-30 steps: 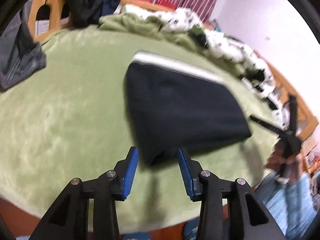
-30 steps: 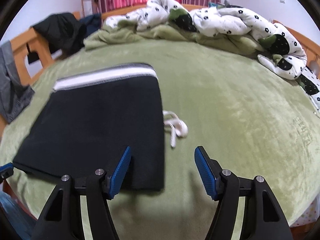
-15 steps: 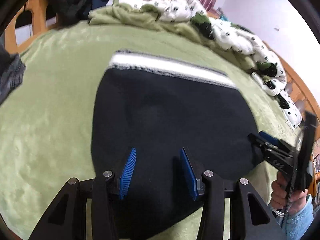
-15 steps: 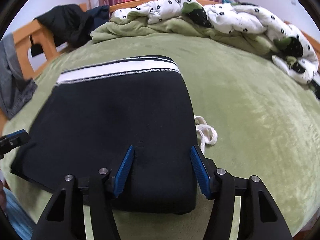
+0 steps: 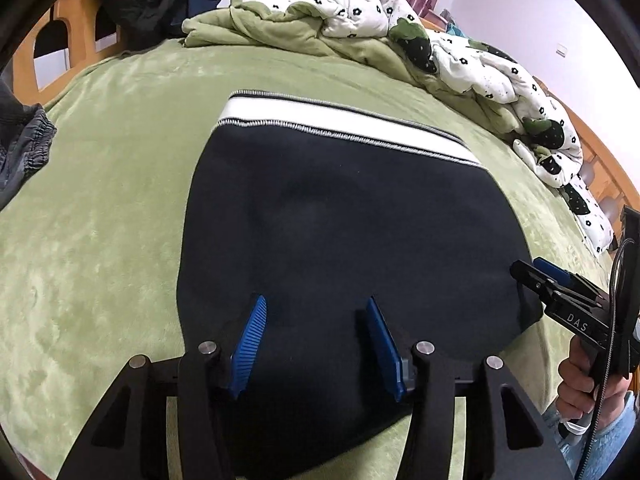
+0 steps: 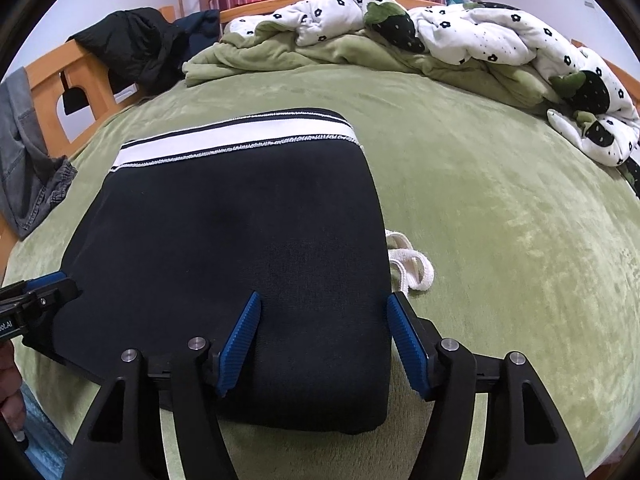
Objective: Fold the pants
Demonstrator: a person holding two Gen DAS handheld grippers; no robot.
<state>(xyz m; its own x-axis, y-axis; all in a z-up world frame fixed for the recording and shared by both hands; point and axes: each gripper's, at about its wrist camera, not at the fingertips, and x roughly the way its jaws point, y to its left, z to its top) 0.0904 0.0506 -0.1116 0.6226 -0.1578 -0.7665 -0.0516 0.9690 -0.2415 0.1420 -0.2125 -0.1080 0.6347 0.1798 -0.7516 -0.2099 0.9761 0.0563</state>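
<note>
A bed (image 6: 500,216) covered by a green plush blanket fills both views, with a wooden frame (image 6: 48,68) along its far and left sides. A rumpled white quilt with black flowers (image 6: 480,40) is heaped along the far edge, and dark jackets (image 6: 132,48) hang over the frame at the far left corner. The black pants (image 5: 344,240) lie folded into a thick block in the middle of the bed, the white waistband (image 5: 340,124) at the far end. A grey garment (image 6: 28,176) droops over the left rail. The left claw (image 5: 316,344) hovers over the near edge of the pants, its blue pads apart and opening, the cloth below them and not pinched. The right claw (image 6: 324,340) stands over the near right corner, jaws also opening, nothing gripped. A white drawstring (image 6: 408,264) loops out from under the right edge of the pants onto the blanket.
</note>
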